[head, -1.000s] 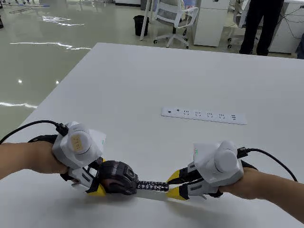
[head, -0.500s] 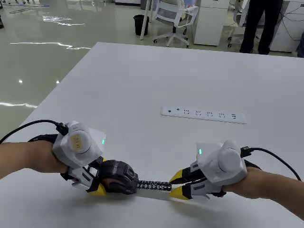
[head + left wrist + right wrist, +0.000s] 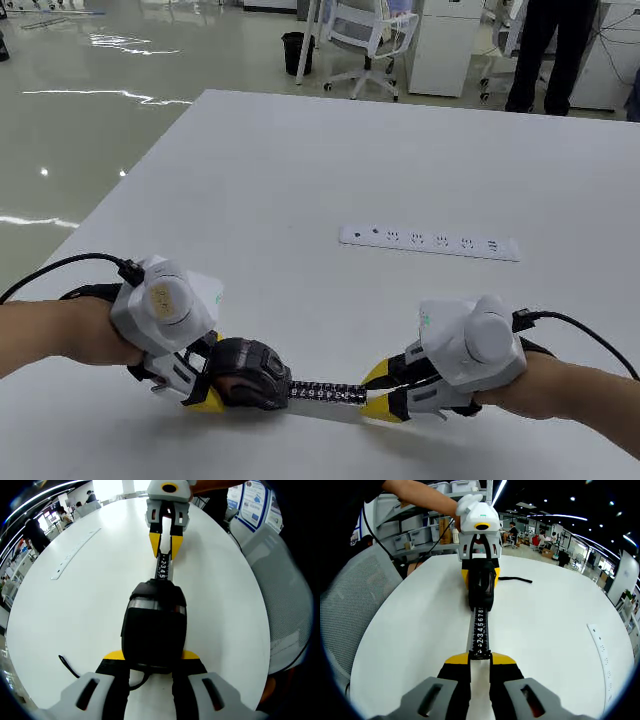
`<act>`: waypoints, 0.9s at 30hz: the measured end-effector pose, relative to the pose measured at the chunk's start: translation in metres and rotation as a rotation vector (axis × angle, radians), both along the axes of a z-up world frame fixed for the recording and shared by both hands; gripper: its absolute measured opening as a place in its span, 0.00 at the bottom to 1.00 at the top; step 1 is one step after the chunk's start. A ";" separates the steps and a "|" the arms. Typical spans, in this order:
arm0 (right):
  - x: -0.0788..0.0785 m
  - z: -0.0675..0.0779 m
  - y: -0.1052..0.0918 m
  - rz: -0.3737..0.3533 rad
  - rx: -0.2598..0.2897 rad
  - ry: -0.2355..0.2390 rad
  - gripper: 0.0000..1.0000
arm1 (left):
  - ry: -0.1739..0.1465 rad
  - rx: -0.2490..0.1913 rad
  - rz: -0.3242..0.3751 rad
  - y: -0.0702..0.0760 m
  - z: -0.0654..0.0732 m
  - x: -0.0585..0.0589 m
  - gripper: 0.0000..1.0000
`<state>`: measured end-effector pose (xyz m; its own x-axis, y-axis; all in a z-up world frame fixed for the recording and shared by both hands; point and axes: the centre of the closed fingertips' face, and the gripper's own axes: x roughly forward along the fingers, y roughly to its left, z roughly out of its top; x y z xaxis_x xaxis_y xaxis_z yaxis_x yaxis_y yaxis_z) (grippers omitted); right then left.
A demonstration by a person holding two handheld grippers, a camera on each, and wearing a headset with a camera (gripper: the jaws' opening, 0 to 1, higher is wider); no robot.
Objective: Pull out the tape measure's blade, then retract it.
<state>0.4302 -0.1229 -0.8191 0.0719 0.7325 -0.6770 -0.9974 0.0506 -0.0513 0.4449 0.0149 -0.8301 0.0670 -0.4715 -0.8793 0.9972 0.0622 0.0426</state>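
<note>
The head view looks forward and down from above the near edge of the counter, with the left tongs at 7 o'clock and the right tongs at 5 o'clock. The left gripper view sits close behind the tape measure, facing along its blade toward 12 o'clock. The right gripper view faces back the opposite way, sharing that blade.

A black tape measure is held by its case between the jaws of the left gripper, low over the white table. The tip of its short drawn-out blade is pinched by the right gripper. A white power strip lies well apart, farther back.
</note>
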 end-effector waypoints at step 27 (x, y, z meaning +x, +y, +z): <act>0.000 0.002 -0.006 -0.002 -0.005 -0.003 0.12 | -0.005 0.002 -0.002 0.000 0.000 0.001 0.27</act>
<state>0.4298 -0.1293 -0.8175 0.0752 0.7292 -0.6802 -0.9972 0.0521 -0.0545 0.4458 0.0150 -0.8298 0.0704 -0.4695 -0.8801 0.9971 0.0601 0.0476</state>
